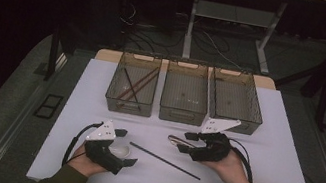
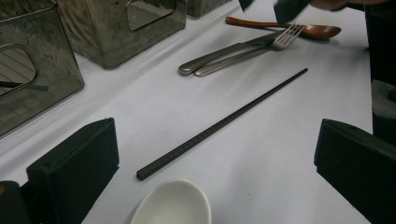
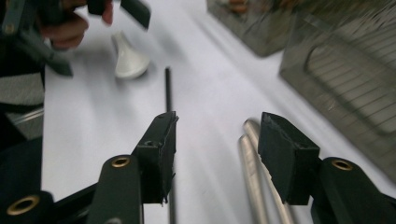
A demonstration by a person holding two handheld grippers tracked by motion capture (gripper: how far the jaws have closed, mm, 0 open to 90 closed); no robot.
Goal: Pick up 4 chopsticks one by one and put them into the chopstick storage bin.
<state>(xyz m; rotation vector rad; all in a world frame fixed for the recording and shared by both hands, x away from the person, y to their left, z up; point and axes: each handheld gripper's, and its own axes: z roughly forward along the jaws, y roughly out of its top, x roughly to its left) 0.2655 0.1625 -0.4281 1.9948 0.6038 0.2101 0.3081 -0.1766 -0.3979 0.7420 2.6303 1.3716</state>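
The right tongs (image 3: 215, 154) stand released, jaws spread just above 2 steel handles (image 3: 254, 168), the fork (image 2: 243, 49) and its neighbour lying side by side on the counter (image 1: 264, 140). To grip well, they should probably drop lower and take 1 handle only, not both. The left tongs (image 2: 210, 172) are also released, straddling the white spoon (image 2: 173, 205) beside the chopstick (image 2: 219, 123). 3 bins (image 1: 185, 98) wait beyond.

Overhead forward-down view, two close tool-mounted views, black chopstick (image 1: 165, 161) shared.
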